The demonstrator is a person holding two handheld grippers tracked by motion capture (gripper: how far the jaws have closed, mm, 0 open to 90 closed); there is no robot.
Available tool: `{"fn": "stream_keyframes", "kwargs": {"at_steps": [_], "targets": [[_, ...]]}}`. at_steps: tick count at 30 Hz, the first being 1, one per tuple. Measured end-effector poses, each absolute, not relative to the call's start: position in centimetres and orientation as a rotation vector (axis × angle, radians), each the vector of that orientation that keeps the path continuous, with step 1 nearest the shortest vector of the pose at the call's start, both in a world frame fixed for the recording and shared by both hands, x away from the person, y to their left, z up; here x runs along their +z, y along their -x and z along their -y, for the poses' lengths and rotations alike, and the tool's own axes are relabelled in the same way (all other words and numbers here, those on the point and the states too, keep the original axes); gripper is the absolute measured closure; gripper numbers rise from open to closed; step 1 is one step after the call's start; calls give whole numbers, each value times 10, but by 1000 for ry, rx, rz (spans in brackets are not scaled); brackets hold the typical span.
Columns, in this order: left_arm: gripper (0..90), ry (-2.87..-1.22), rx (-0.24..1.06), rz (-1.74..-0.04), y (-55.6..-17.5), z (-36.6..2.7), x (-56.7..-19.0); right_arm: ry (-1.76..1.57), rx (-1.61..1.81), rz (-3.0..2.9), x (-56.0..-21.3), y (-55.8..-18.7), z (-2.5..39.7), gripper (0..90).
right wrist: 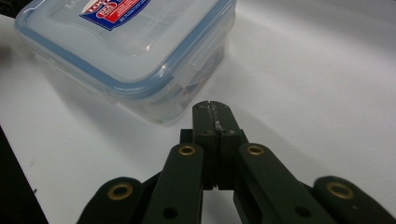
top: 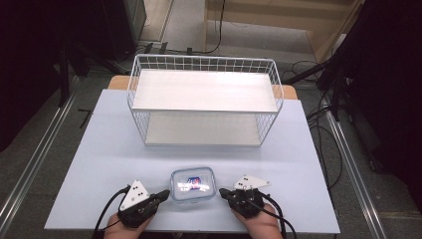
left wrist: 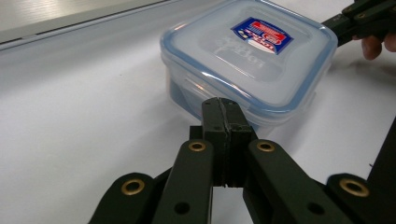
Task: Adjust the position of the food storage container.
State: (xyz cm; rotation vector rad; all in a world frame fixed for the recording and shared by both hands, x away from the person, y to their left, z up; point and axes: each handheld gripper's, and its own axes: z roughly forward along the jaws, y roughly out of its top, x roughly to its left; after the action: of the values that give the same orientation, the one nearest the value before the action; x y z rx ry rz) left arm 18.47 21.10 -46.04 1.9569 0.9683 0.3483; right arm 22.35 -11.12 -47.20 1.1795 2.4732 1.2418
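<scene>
While flanking the container (top: 193, 184) | left gripper (top: 164, 193) clenched | right gripper (top: 222, 191) clenched

A white wire shelf rack (top: 204, 99) stands on the pale table (top: 99, 164), cables (top: 323, 124) trailing alongside.

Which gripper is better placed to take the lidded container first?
Neither clearly: the left gripper and right gripper flank the container about equally, both shut, each pointing at a side latch.

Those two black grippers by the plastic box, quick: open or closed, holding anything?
Left gripper: closed, empty, tips just short of the lidded plastic box.
Right gripper: closed, empty, beside the box.
</scene>
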Motion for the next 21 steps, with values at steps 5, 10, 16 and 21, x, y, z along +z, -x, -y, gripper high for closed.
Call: {"fn": "stream_keyframes", "kwargs": {"at_steps": [5, 10, 16, 21], "targets": [[900, -1959, 353, -981, -185, -215, -460, -1180, 1247, -2469, -472, -224, 114, 900], [900, -1972, 366, -996, -186, -218, -461, -1159, 1244, -2502, -473, -220, 112, 900], [900, -1947, 376, -1019, -189, -226, -458, -1154, 1255, -2492, -472, -221, 108, 900], [900, -1934, 385, -1041, -191, -231, -456, -1159, 1234, -2479, -474, -226, 101, 900]]}}
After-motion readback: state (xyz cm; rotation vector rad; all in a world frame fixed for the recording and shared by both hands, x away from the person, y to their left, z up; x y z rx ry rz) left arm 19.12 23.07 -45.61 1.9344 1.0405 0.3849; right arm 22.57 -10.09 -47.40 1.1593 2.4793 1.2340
